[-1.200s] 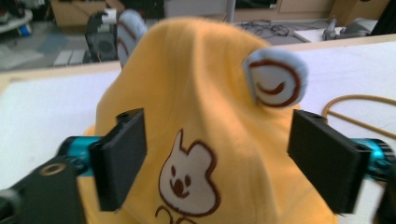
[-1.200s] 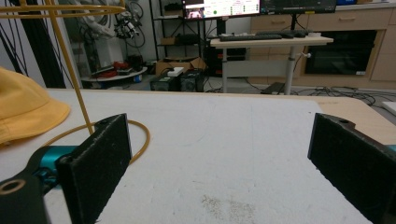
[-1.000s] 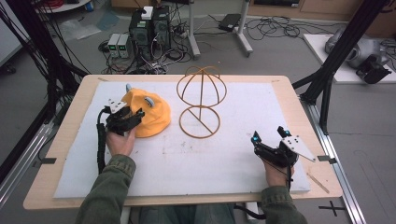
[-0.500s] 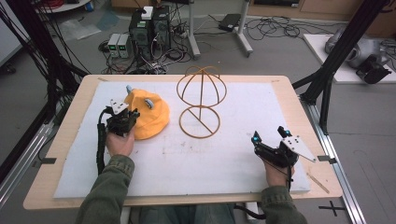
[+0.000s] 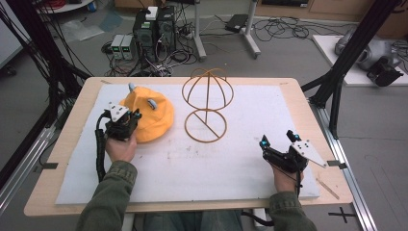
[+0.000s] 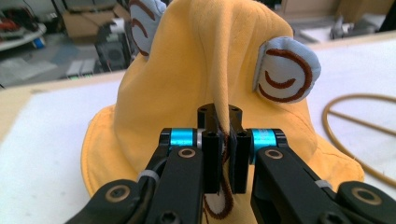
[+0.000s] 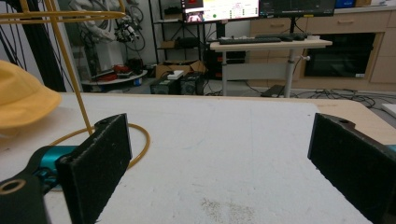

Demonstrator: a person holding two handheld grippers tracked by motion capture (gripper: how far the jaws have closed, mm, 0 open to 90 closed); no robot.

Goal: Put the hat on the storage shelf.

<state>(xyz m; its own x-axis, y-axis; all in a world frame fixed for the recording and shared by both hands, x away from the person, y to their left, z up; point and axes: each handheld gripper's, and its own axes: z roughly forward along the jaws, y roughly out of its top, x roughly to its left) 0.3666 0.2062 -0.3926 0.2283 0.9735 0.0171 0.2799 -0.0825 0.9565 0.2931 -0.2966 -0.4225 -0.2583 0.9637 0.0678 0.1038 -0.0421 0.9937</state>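
Pinching a fold of the yellow hat (image 6: 205,70), the left hand-held gripper (image 5: 122,122) has just closed its jaws on the fabric. Hat sits at the left of the white mat (image 5: 240,163) on the tabletop (image 5: 298,96), just beside the wire stand (image 5: 207,108). Right hand-held gripper (image 5: 279,149) rests on the mat near the front right, jaws spread wide, nothing between them.

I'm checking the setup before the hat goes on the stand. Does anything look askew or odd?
Only the hat looks odd: it is bunched into a peak where the left gripper pinches a fold of its cloth, so it sits lopsided on the mat. The wire stand stands upright and bare. The right gripper rests open on the mat.
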